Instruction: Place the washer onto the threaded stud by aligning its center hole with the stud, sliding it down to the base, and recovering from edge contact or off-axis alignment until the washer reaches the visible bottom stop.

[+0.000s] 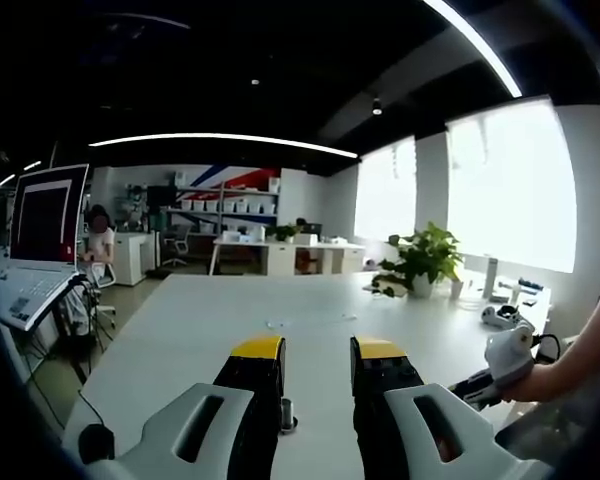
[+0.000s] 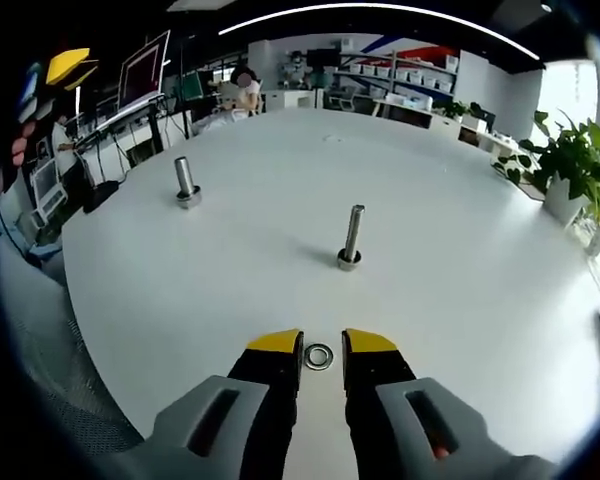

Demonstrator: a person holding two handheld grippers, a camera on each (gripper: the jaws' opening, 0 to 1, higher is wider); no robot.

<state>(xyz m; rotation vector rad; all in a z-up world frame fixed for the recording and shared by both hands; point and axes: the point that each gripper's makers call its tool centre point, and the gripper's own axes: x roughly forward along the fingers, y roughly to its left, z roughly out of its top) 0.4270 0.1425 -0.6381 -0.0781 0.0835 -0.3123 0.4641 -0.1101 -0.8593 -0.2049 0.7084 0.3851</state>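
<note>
In the right gripper view a small metal washer (image 2: pixel 319 356) lies flat on the white table (image 2: pixel 460 280), right between my yellow fingertips. My right gripper (image 2: pixel 322 344) is open, its jaws a little wider than the washer and not pinching it. A threaded stud (image 2: pixel 351 237) stands upright on its base a short way beyond. A second stud (image 2: pixel 186 182) stands farther off to the left. In the left gripper view my left gripper (image 1: pixel 318 350) is open, and the top of a stud (image 1: pixel 287 415) shows low between its jaws, close to the left one.
A person's arm reaches in from the right of the left gripper view, holding a white device (image 1: pixel 507 355). A potted plant (image 1: pixel 420 260) stands on the table's far right, also seen as plant (image 2: pixel 575 165). A monitor (image 1: pixel 45 215) stands off the left edge. Desks and shelves lie beyond.
</note>
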